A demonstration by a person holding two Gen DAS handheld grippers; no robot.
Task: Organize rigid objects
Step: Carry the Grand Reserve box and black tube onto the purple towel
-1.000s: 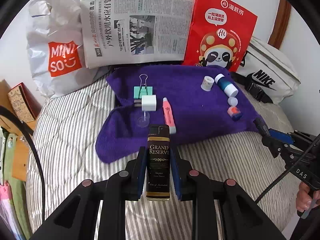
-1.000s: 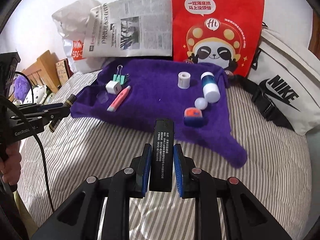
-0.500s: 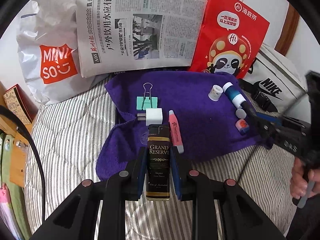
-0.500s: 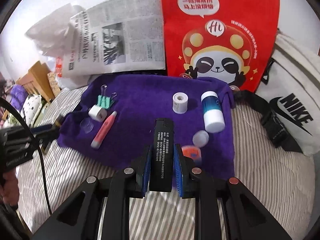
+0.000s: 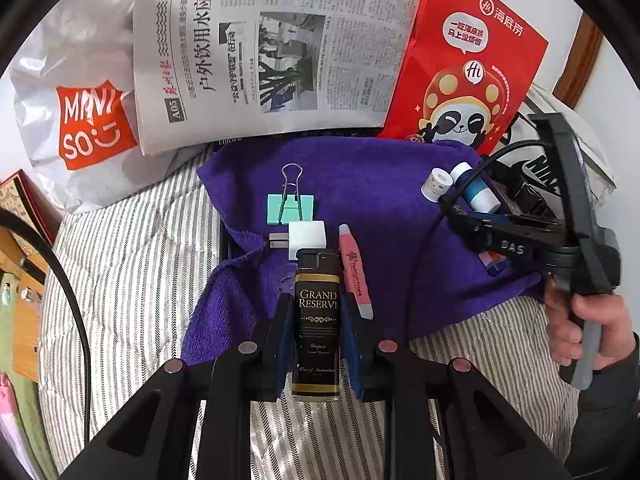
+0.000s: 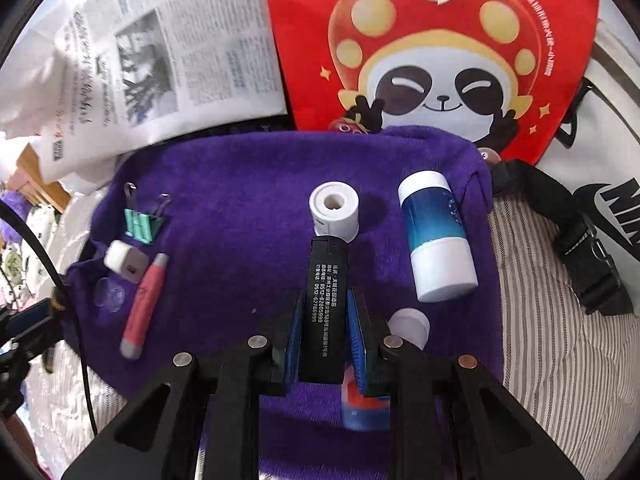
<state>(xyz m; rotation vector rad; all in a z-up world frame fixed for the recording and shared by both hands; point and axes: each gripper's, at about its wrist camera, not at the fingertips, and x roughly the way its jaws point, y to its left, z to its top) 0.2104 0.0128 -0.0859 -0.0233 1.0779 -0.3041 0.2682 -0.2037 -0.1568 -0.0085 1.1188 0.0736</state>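
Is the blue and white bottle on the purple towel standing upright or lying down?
Lying down. The blue and white bottle rests on its side on the purple towel, beside the small white roll.

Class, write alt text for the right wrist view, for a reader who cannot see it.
The right gripper is shut on a black lighter above a purple towel. On the towel lie a white roll, a blue and white bottle, a pink tube, a white charger and a green clip.

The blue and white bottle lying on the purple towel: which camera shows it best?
The right wrist view: the blue and white bottle lies large and unblocked, near the middle. In the left wrist view it is small, far right, crossed by the other tool's cable.
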